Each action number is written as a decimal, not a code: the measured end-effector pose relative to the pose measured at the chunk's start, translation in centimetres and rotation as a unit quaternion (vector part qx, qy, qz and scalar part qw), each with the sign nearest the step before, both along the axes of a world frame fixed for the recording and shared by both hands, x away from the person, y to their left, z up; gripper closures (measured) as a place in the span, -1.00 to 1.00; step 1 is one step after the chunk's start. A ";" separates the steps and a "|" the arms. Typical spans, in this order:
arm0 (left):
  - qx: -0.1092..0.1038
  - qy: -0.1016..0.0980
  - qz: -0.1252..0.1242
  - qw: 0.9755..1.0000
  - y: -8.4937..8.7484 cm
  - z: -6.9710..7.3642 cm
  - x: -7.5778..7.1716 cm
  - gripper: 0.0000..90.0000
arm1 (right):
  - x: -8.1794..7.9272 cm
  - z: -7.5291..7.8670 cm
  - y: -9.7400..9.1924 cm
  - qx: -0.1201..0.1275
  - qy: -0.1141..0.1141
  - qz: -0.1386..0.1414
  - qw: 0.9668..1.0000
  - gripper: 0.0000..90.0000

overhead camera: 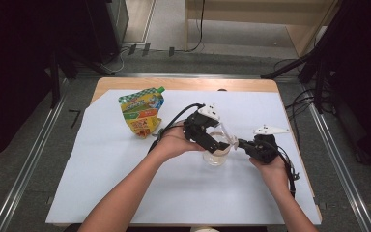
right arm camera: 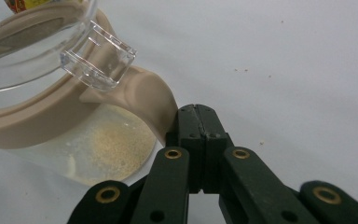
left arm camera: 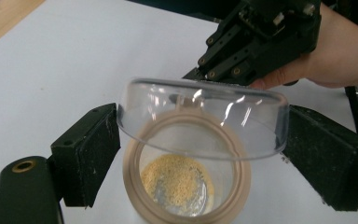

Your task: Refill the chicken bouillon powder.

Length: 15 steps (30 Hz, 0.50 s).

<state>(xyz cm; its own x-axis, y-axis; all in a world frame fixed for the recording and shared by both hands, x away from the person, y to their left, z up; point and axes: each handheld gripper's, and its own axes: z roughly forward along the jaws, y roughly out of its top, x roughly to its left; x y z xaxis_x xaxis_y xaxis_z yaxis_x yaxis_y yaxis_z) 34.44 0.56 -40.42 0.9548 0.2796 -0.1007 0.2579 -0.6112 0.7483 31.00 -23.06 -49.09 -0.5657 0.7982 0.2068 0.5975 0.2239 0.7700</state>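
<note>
A clear jar (overhead camera: 216, 157) with a beige rim (left arm camera: 133, 179) stands on the white sheet with yellowish grains (left arm camera: 175, 179) on its bottom. My left gripper (overhead camera: 216, 143) is shut on the jar's clear domed lid (left arm camera: 205, 116), one black jaw on each side. It holds the lid tilted just above the jar's open mouth. My right gripper (right arm camera: 198, 114) is shut, nothing between its jaws, and its tips rest against the jar's beige handle (right arm camera: 149, 95). The lid's clear tab (right arm camera: 98, 58) juts out above that handle. The right gripper (left arm camera: 193, 74) also appears beyond the lid.
A green, yellow and red spouted pouch (overhead camera: 142, 112) lies at the back left of the white sheet (overhead camera: 101, 183). The wooden table edge (overhead camera: 183, 83) runs along the far side. A few crumbs (right arm camera: 242, 70) dot the sheet near the jar.
</note>
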 end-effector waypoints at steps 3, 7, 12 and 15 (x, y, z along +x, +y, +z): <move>-0.005 0.002 0.002 1.000 -0.4 0.3 0.0 -0.69 | 0.0 0.0 0.0 0.001 -0.001 0.000 1.000 1.00; -0.008 0.005 0.005 1.000 -1.0 0.7 0.2 -0.69 | -0.1 0.0 0.0 0.000 -0.002 0.002 1.000 1.00; -0.005 0.000 0.003 1.000 -2.1 1.2 0.3 -0.70 | -0.1 0.2 0.0 0.001 -0.007 0.001 1.000 1.00; -0.007 0.004 0.007 1.000 -2.6 1.3 0.5 -0.70 | -0.1 0.2 0.0 0.003 -0.006 0.002 1.000 1.00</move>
